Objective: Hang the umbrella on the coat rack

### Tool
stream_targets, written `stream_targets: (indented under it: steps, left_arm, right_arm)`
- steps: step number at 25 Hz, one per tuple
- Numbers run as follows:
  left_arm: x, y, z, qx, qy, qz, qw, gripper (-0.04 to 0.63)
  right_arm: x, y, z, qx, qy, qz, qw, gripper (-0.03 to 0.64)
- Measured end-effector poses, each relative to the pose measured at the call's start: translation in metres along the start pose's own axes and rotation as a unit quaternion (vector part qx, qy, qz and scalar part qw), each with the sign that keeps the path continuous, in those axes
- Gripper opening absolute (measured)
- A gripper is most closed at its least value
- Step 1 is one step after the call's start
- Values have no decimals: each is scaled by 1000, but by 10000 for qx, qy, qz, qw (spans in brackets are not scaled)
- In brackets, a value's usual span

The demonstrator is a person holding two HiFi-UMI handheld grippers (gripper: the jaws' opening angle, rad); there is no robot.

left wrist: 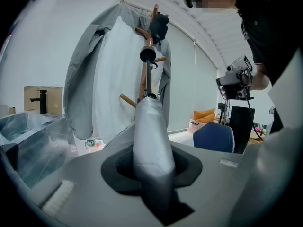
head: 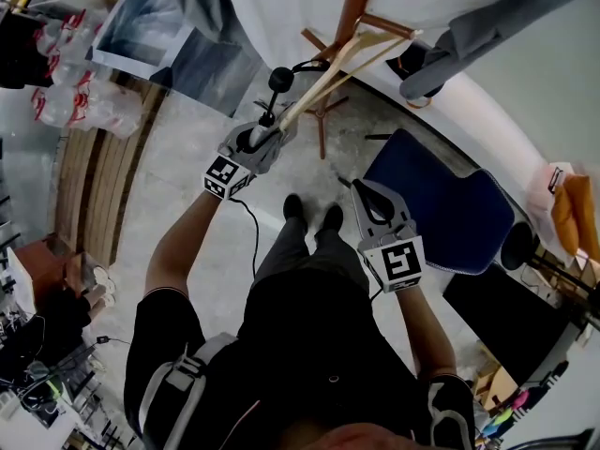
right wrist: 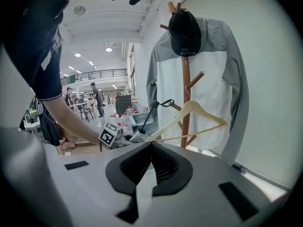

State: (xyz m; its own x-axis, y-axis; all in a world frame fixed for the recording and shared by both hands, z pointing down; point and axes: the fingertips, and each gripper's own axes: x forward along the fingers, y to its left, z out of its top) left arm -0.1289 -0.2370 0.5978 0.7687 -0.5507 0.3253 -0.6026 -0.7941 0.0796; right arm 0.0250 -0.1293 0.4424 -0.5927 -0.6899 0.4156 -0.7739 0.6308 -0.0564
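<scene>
A folded grey umbrella (left wrist: 150, 141) lies between the jaws of my left gripper (head: 270, 127), which is shut on its cloth body. The umbrella's thin shaft and black knob handle (left wrist: 147, 55) point up toward the brown wooden coat rack (left wrist: 144, 82). On the rack hang a grey and white jacket (left wrist: 106, 79) and a black cap (right wrist: 184, 32), with a wooden hanger (right wrist: 191, 119) on a lower peg. The umbrella handle (right wrist: 154, 105) stands left of that hanger, apart from the pegs. My right gripper (right wrist: 151, 144) is shut with nothing in it, held lower and to the right (head: 362, 189).
A blue chair (head: 436, 204) stands right of the rack base. Packs of plastic bottles (head: 66, 97) and a clear box (left wrist: 28, 143) sit to the left. Another person holds a camera rig (left wrist: 235, 81) at the right. An orange seat (head: 577, 216) is far right.
</scene>
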Motion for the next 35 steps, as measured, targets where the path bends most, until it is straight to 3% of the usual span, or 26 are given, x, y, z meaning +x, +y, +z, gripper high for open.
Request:
stream_targets:
  steps: [7,13,24,35]
  left_arm:
    - [-3,2,-2,-189,-37,86,9998,104]
    - [5,-1,-2,-82,11,-13,10000,104]
    - [39,19,-12,224,-23,312,9993,104]
    - [65,27,-29,86,-124,567,9983,104]
  right_arm:
    - [1,3,-3,-24,49,47,10000,2]
    - [3,2,-2,-54,27,51,10000,2]
    - [17,4,12,-156,-263,110,9995,2]
    - [28,2,13,-174,-363,113,9991,2]
